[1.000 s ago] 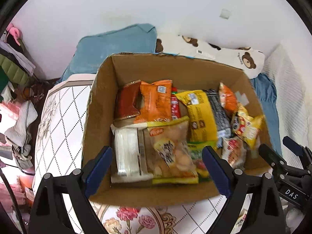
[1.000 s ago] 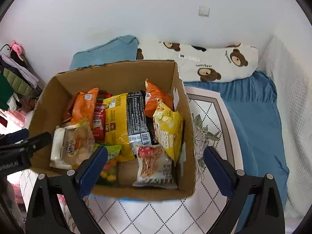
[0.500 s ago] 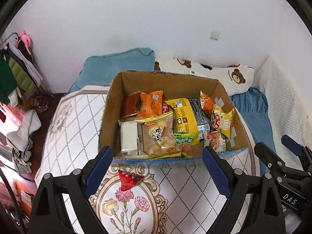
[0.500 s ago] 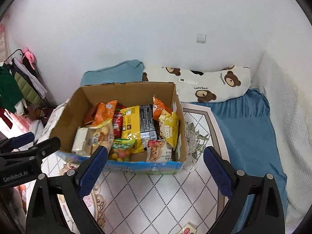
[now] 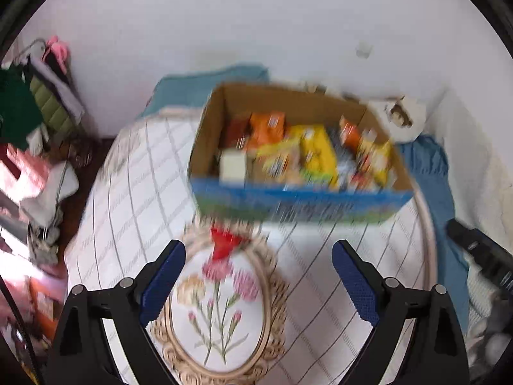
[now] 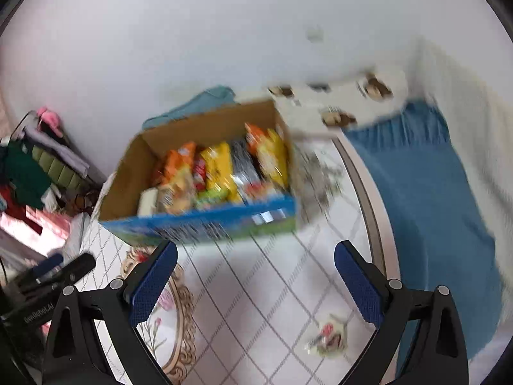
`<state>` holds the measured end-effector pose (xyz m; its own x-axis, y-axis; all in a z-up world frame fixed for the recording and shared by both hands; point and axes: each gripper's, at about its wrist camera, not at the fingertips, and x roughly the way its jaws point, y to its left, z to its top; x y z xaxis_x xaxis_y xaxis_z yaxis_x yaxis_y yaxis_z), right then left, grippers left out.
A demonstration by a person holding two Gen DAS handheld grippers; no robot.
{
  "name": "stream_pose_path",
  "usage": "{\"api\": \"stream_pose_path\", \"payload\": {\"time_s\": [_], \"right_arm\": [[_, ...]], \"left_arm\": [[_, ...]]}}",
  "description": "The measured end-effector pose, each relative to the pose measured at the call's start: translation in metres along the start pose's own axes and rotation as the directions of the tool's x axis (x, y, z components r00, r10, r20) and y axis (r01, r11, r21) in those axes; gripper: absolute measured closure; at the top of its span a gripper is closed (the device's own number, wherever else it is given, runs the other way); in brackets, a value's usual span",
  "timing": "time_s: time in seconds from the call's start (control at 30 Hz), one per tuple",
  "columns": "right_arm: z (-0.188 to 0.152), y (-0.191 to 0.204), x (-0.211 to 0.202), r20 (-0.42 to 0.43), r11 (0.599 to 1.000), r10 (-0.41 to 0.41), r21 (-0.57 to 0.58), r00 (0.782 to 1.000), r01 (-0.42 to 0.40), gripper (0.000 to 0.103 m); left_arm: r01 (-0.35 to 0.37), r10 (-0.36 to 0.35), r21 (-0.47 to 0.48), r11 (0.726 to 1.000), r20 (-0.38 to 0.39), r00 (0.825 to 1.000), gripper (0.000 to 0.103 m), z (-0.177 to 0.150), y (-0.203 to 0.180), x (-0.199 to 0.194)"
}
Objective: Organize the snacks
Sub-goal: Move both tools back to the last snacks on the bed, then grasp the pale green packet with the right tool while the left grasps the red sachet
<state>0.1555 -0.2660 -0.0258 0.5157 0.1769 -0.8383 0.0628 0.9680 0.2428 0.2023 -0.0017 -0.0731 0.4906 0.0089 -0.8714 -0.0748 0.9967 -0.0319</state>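
Note:
A cardboard box with a blue printed front stands on the quilted bed, full of snack packets in orange, yellow and white; it also shows in the right wrist view. A small red packet lies on the quilt in front of the box. A small pale packet with red print lies on the quilt near my right gripper. My left gripper is open and empty, well short of the box. My right gripper is open and empty too. Both views are motion-blurred.
The white quilt has a diamond pattern and an oval flower panel. A blue blanket lies to the right, a bear-print pillow and teal pillow behind the box. Clothes and clutter fill the left side.
Both grippers have pulled back and up from over the box, which now looks smaller and farther. The quilt and two loose packets in front of it have come into view.

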Motion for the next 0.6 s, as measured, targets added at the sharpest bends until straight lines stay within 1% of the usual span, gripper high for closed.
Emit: {"api": "stream_pose_path", "payload": {"time_s": [0.1,0.17,0.23,0.27,0.37,0.4,0.47,0.5,0.53,0.6], "right_arm": [[-0.024,-0.039,0.018,-0.074,0.994,-0.011,0.112,0.997,0.019,0.003],[-0.042,-0.068,0.032,-0.125,0.981,-0.014,0.192,0.992,0.038,0.003],[-0.055,-0.088,0.044,-0.168,0.970,-0.018,0.237,0.986,0.058,0.003],[-0.065,-0.102,0.055,-0.204,0.959,-0.014,0.275,0.979,0.071,0.003],[-0.091,-0.125,0.081,-0.281,0.935,0.037,0.349,0.959,0.066,0.003],[-0.098,-0.128,0.087,-0.295,0.931,0.044,0.359,0.954,0.068,0.003],[-0.110,-0.132,0.101,-0.316,0.931,0.052,0.358,0.947,0.068,0.011],[-0.115,-0.132,0.105,-0.320,0.932,0.060,0.358,0.945,0.062,0.026],[-0.121,-0.131,0.111,-0.329,0.933,0.070,0.357,0.942,0.056,0.036],[-0.128,-0.128,0.123,-0.352,0.941,0.066,0.333,0.933,0.059,0.043]], "left_arm": [[-0.020,0.017,-0.028,0.999,-0.088,0.996,0.009,-0.024,0.010,0.026],[-0.049,0.044,-0.037,0.998,-0.132,0.990,0.009,-0.039,0.016,0.043],[-0.067,0.060,-0.040,0.997,-0.161,0.985,0.009,-0.050,0.021,0.055],[-0.075,0.065,-0.050,0.996,-0.183,0.981,0.009,-0.056,0.024,0.062],[-0.080,0.060,-0.075,0.994,-0.235,0.970,0.009,-0.071,0.031,0.076],[-0.080,0.058,-0.079,0.994,-0.249,0.967,0.009,-0.075,0.032,0.080],[-0.096,0.072,-0.075,0.993,-0.274,0.959,0.009,-0.084,0.036,0.086],[-0.100,0.075,-0.073,0.992,-0.283,0.956,0.009,-0.086,0.037,0.089],[-0.105,0.080,-0.072,0.992,-0.293,0.953,0.009,-0.089,0.039,0.092],[-0.118,0.090,-0.072,0.990,-0.304,0.948,0.009,-0.092,0.044,0.096]]}}
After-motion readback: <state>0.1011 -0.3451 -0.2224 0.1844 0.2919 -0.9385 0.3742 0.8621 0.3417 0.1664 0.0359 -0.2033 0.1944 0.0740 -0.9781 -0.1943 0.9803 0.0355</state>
